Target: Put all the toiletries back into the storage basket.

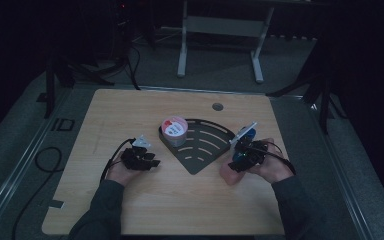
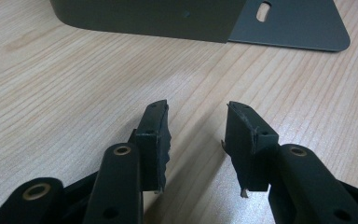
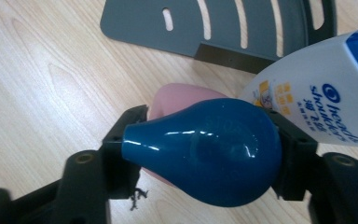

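The right claw (image 1: 243,150) sits at the fan-shaped slotted rack's (image 1: 205,145) right edge on the worktop (image 1: 180,200); the left claw (image 2: 196,135) hangs spread and empty. In the right gripper view its jaws pinch the shampoo bottle's (image 3: 321,88) glossy blue cap (image 3: 205,154), likely slippery; the waist seems a safer hold.

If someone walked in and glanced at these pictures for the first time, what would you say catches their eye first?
Probably the glossy blue cap of a white shampoo bottle, sitting between the jaws of the right tongs at the right of the table, with a pink object lying just behind it. Next comes the red-and-white tub standing at the left corner of the dark fan-shaped slotted tray mid-table. The left tongs rest open over bare wood.
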`<state>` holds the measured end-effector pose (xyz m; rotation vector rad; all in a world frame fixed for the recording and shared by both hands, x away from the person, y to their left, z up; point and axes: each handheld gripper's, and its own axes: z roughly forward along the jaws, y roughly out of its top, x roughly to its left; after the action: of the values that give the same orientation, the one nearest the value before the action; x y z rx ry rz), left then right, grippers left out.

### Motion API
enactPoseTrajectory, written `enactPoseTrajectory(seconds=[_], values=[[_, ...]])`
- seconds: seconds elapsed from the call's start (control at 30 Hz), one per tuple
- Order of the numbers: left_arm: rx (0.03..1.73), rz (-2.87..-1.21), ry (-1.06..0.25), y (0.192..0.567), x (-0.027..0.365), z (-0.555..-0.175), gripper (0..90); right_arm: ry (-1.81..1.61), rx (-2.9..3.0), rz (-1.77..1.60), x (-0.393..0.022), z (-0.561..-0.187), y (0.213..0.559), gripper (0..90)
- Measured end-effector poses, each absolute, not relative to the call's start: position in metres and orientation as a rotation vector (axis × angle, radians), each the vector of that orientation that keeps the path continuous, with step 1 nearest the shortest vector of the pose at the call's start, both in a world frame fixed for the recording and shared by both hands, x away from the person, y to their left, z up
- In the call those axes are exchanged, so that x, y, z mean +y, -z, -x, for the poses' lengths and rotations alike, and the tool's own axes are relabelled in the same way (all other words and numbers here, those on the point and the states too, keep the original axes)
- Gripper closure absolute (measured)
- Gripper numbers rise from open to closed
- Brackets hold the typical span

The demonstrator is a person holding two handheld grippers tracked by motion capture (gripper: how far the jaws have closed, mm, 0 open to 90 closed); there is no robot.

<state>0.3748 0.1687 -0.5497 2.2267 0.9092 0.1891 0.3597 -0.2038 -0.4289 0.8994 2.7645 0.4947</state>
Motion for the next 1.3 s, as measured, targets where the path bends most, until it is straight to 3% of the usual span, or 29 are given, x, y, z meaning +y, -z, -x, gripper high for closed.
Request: enactPoseTrajectory(seconds=[0.47,1.3], values=[[0.908,-2.228,-0.190,0.550,0.169,-0.375,59.3,-0.382,2.821,-0.849,-0.197,-0.367,0.421,45.7],[0.908,-2.230,-0.192,0.549,0.169,-0.375,59.4,-0.277,2.911,-0.679,-0.193,-0.371,0.417,47.2]])
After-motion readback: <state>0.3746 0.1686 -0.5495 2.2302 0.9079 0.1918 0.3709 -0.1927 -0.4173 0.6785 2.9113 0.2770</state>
